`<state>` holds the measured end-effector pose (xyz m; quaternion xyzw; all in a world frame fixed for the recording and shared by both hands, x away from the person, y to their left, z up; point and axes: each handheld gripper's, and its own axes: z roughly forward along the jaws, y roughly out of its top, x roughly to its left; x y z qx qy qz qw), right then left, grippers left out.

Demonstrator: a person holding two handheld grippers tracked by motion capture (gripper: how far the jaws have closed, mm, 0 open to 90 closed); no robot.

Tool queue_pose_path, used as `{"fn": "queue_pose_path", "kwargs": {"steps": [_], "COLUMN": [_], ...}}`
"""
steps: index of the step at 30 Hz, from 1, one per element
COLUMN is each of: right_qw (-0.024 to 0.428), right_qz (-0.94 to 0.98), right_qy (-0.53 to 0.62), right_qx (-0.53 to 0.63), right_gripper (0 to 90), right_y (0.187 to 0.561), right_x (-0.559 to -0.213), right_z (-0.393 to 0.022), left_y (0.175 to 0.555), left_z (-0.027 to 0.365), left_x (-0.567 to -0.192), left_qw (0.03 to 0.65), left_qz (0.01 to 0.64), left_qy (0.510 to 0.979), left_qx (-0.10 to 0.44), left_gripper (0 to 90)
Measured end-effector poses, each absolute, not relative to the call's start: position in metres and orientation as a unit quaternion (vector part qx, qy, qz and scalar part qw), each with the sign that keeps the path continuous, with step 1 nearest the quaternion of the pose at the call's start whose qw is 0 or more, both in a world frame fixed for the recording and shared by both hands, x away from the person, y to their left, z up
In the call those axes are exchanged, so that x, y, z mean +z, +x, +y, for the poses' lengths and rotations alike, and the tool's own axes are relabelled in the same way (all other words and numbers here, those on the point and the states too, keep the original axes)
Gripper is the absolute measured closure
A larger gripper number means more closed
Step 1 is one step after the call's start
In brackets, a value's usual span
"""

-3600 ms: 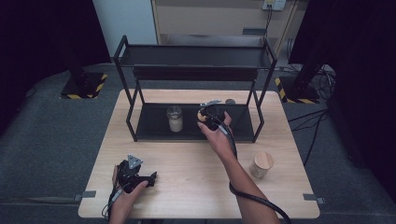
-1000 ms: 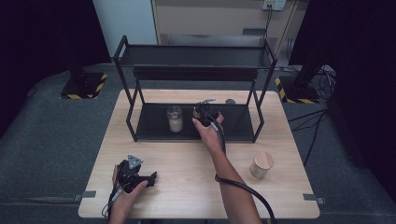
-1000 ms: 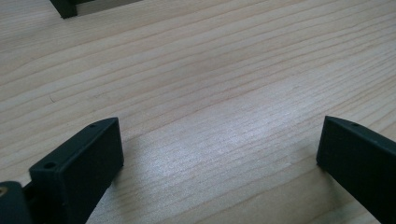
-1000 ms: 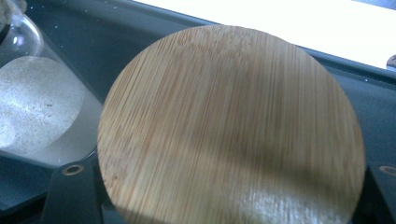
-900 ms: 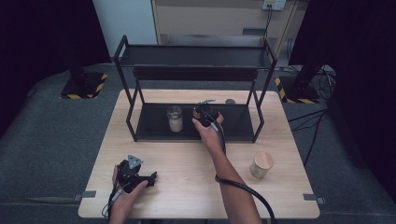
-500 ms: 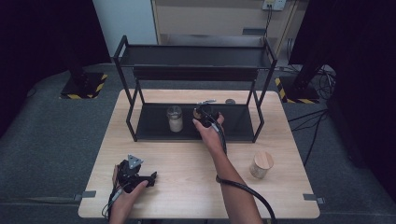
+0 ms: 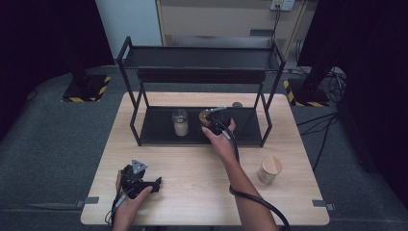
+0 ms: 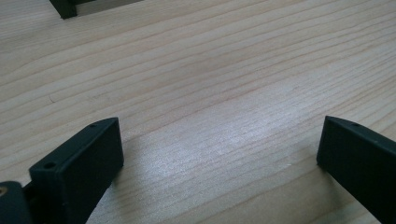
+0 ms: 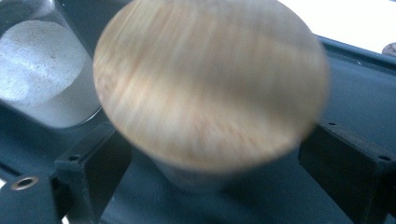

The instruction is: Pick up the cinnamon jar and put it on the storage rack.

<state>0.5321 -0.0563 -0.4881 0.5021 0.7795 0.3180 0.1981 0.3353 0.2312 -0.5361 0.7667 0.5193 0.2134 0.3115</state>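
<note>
A jar with a round wooden lid [image 7: 206, 117] [image 9: 210, 79] stands on the lower tier of the black shelf rack [image 7: 202, 57]. My right gripper [image 7: 211, 118] [image 9: 212, 154] reaches in around it. Its jaws have just been opening and now flank the jar's body below the lid without pressing on it. Left of it stands a lidless glass jar [image 7: 180, 122] [image 9: 42, 70] with white contents. My left gripper [image 7: 155, 182] [image 8: 219, 144] rests open on the wooden table [image 7: 192, 163] at the front left, with bare wood between its jaws.
Another wooden-lidded jar [image 7: 268, 169] stands on the table at the right front. A small round object [image 7: 236, 104] lies behind the rack. The rack's posts and upper shelf close in the space around my right hand.
Since the oldest frame my right hand has shifted slightly left at the lower shelf. Over the last second it barely moves. The left hand stays still.
</note>
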Motion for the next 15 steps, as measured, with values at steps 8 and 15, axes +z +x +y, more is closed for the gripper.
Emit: {"fn": "queue_pose_path", "kwargs": {"steps": [8, 15], "right_qw": [0.199, 0.2], "right_qz": [0.781, 0.782], "right_qy": [0.497, 0.487], "right_qx": [0.322, 0.334], "right_gripper": [7.9, 5.5], "right_y": [0.517, 0.507], "right_x": [-0.485, -0.474], "right_z": [-0.074, -0.079], "left_y": [0.335, 0.335], "left_z": [0.231, 0.231], "left_x": [-0.536, -0.536], "left_qw": [0.311, 0.311], "left_qz": [0.519, 0.52], "left_qy": [0.767, 0.766], "left_qx": [0.213, 0.214], "left_gripper": [0.0, 0.0]}}
